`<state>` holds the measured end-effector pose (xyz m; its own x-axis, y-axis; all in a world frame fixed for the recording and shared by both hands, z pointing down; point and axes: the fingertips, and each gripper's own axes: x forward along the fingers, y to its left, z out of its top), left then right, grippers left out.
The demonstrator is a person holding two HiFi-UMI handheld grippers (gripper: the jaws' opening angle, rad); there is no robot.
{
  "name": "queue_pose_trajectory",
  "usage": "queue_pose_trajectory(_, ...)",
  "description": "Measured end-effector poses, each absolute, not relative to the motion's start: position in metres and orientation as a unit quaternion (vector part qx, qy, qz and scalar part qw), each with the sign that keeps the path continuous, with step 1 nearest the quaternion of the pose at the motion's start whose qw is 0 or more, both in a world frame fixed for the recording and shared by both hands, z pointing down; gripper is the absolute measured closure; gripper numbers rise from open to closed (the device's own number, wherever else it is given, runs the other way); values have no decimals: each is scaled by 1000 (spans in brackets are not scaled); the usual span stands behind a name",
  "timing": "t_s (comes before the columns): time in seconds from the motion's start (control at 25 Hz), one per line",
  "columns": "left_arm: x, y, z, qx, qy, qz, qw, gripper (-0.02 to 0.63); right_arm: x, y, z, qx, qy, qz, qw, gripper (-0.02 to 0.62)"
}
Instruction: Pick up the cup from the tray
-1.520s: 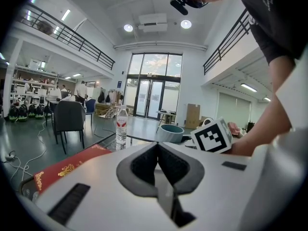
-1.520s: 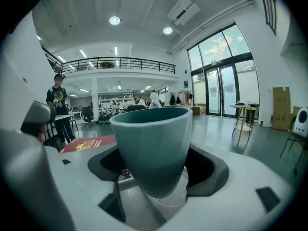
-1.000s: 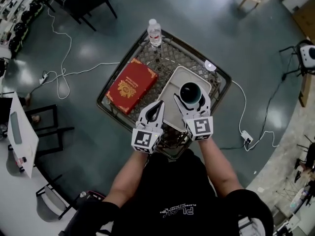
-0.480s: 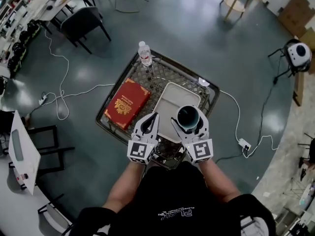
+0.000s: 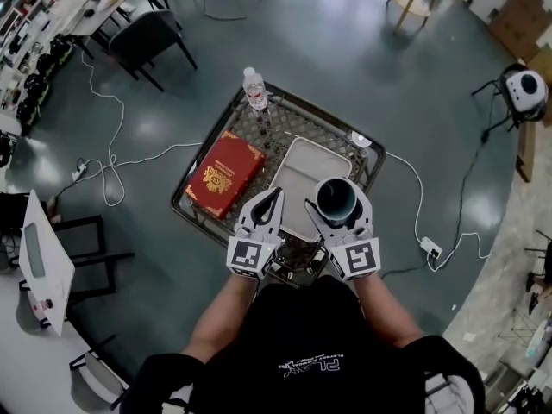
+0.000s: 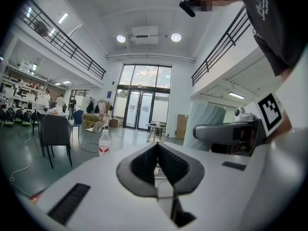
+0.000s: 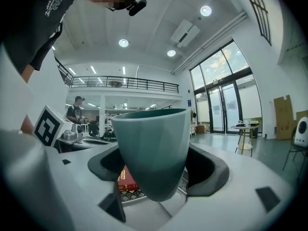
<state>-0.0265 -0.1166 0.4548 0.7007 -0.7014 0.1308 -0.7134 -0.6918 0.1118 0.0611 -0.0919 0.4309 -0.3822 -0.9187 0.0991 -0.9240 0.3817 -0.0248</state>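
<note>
A teal cup [image 5: 336, 199] [image 7: 153, 152] hangs upright above the near right part of the white tray [image 5: 302, 179], clear of its surface. My right gripper [image 5: 338, 206] [image 7: 156, 170] is shut on the cup, one jaw on each side of it. The tray rests on a low wire-mesh table [image 5: 220, 222]. My left gripper [image 5: 270, 203] [image 6: 157, 163] is shut with nothing in it, hovering over the table's near edge just left of the tray.
A red book [image 5: 224, 173] lies on the table left of the tray. A water bottle [image 5: 254, 91] [image 6: 104, 142] stands at the far corner, a small white disc [image 5: 360, 140] at the right corner. Cables [image 5: 112, 158] trail on the floor; chairs [image 5: 147, 37] stand far left.
The cup has risen off the tray in my right gripper and come toward me. The left gripper stayed beside it, still shut.
</note>
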Motion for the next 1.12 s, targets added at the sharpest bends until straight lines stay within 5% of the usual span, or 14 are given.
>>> queue_pose_trajectory(1.12,-34,-118,462,911,-399,38,93,598,61,-100,437,550,-834,44,30,218)
